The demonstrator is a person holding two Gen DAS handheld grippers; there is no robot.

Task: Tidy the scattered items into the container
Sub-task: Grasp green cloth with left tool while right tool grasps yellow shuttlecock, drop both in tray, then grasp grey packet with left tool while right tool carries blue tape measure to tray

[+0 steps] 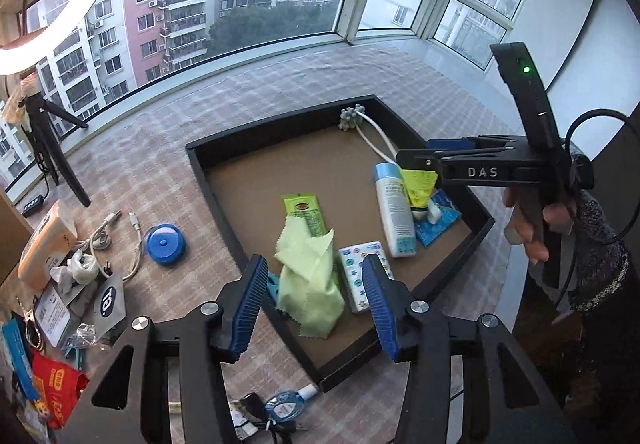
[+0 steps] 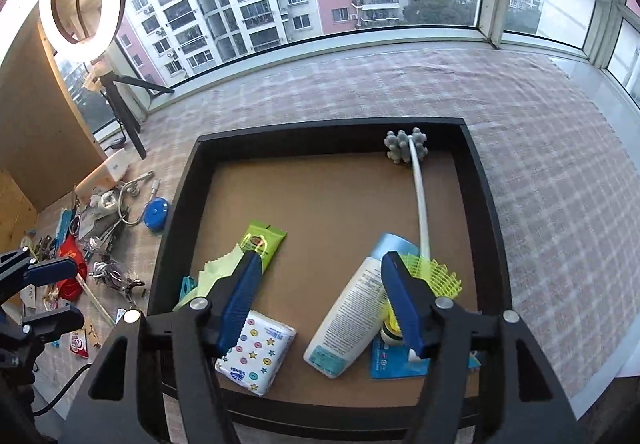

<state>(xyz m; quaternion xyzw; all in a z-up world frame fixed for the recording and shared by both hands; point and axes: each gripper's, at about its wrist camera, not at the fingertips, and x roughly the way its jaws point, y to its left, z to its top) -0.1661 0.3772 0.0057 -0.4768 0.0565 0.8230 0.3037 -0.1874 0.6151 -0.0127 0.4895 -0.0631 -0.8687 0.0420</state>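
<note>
Your left claw (image 1: pixel 316 304) stands with its blue pads apart and nothing pressed between them; the green cloth (image 1: pixel 310 276) lies loose below the gap, inside the tray (image 1: pixel 200 172). Your right claw (image 2: pixel 320 300) is spread wide and holds nothing; it hangs over the near half of the tray. No earlier view is given, so only the present spread can be stated.

Use the tray as your reference. Inside it, along the near wall, lies the tissue pack (image 2: pixel 256 354), just beside the white bottle (image 2: pixel 348 320). The bottle rests tilted, with its blue cap toward the middle of the tray. A yellow shuttlecock (image 2: pixel 434 276) lies against the bottle's right side, on top of a blue packet (image 2: pixel 390 362). A green sachet (image 2: pixel 262 244) lies left of centre, partly under the green cloth. A grey massage roller (image 2: pixel 404 146) on a white handle sits in the far right corner.

Outside the tray, on the checked worktop (image 2: pixel 540 184) to its left, remain a blue round case (image 2: pixel 156 216), white cables (image 1: pixel 104 240), a red packet (image 1: pixel 56 388) and further small clutter.
</note>
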